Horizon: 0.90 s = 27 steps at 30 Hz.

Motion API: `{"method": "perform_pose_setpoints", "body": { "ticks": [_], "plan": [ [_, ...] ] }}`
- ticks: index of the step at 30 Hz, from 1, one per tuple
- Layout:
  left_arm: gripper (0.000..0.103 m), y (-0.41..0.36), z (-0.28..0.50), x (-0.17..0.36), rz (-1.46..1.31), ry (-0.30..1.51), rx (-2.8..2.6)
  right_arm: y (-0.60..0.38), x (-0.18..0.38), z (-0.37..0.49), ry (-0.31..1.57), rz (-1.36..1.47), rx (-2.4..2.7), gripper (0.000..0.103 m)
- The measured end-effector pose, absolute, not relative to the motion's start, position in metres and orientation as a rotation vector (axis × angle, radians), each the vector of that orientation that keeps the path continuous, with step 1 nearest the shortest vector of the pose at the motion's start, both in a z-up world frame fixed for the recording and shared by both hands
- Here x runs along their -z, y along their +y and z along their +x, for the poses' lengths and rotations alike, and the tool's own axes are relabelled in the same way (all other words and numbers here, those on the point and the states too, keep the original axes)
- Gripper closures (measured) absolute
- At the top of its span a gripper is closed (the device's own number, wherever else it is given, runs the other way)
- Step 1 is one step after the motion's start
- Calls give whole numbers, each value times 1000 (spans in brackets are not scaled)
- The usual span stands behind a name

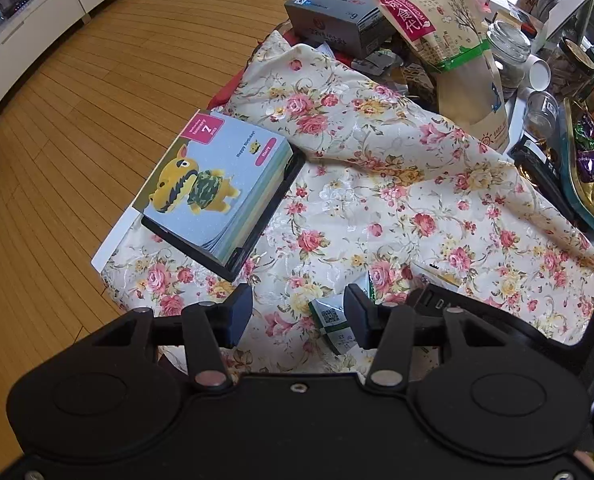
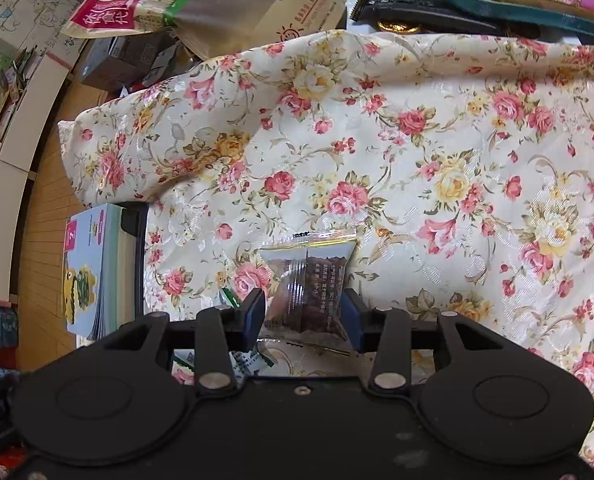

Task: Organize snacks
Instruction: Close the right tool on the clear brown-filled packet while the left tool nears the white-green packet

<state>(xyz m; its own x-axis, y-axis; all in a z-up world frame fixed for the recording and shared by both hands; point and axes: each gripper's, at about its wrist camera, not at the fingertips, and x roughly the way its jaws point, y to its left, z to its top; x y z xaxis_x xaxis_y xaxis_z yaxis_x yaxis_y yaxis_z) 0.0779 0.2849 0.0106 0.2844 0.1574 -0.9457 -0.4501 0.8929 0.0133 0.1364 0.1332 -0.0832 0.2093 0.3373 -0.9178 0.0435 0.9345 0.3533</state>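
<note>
A clear snack packet with brown contents and a yellow-edged seal sits between the fingers of my right gripper. Its waist is pinched by the pads, and it hangs just over the floral cloth. A small green-and-white packet lies on the cloth under that gripper's left finger. In the left wrist view the same green-and-white packet lies beside the right finger of my left gripper. That gripper stands open above the cloth and grips nothing.
A desk calendar with a yellow cartoon figure lies at the cloth's left edge, beside the wooden floor. Behind the cloth are a grey box, a tan snack bag and glass jars. A gold-and-teal candy tray stands at the right.
</note>
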Motion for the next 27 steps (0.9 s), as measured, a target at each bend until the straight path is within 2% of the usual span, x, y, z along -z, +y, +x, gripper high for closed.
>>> {"method": "perform_pose_setpoints", "body": {
  "ticks": [23,27],
  "plan": [
    [46,286,81,-4,-312,1252,-422,150,100,147,1316,268,-175,57],
    [46,285,82,-2,-308,1258,-410,150,99,145,1314,229,-199,63]
  ]
}}
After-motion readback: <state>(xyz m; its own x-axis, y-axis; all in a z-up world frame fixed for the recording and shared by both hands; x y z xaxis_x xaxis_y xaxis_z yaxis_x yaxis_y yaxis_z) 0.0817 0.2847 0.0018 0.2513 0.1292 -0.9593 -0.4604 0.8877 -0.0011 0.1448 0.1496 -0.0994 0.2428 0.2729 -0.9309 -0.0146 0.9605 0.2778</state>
